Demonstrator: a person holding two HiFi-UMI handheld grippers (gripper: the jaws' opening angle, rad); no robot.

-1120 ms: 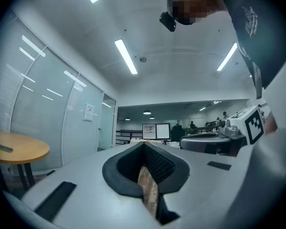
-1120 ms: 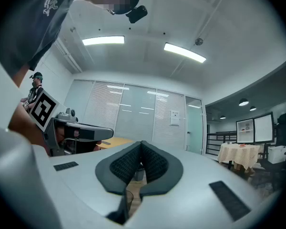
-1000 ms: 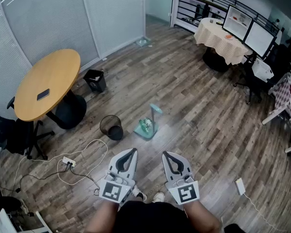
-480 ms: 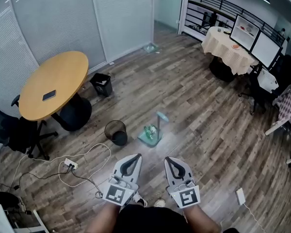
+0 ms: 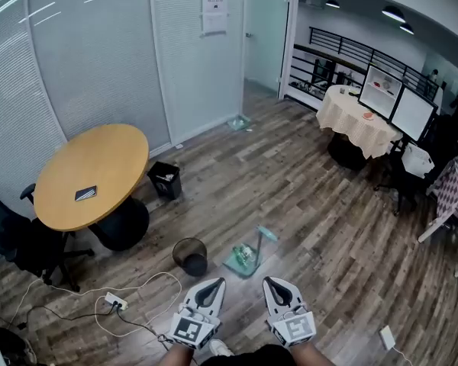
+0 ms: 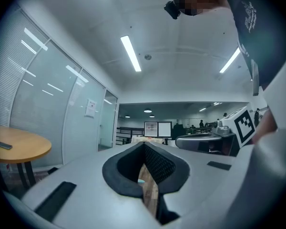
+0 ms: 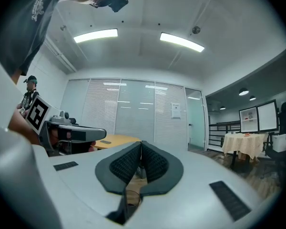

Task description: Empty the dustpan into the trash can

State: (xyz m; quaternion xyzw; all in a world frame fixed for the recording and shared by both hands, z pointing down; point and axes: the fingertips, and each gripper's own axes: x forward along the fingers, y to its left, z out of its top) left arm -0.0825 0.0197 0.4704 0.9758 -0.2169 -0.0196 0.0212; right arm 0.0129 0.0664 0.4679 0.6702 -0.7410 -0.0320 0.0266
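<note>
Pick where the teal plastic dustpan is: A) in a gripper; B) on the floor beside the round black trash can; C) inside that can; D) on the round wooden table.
B: the teal plastic dustpan stands on the wood floor beside the round black trash can.

We see a teal dustpan, black trash can, honey-yellow table, grey-brown planked floor, and a light grey left gripper and right gripper with black-and-white square markers.

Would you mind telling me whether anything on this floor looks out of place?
A white power strip and cable sprawl in loose loops over the wooden floor left of the round black mesh trash can, a likely trip hazard. The teal dustpan beside it holds litter.
</note>
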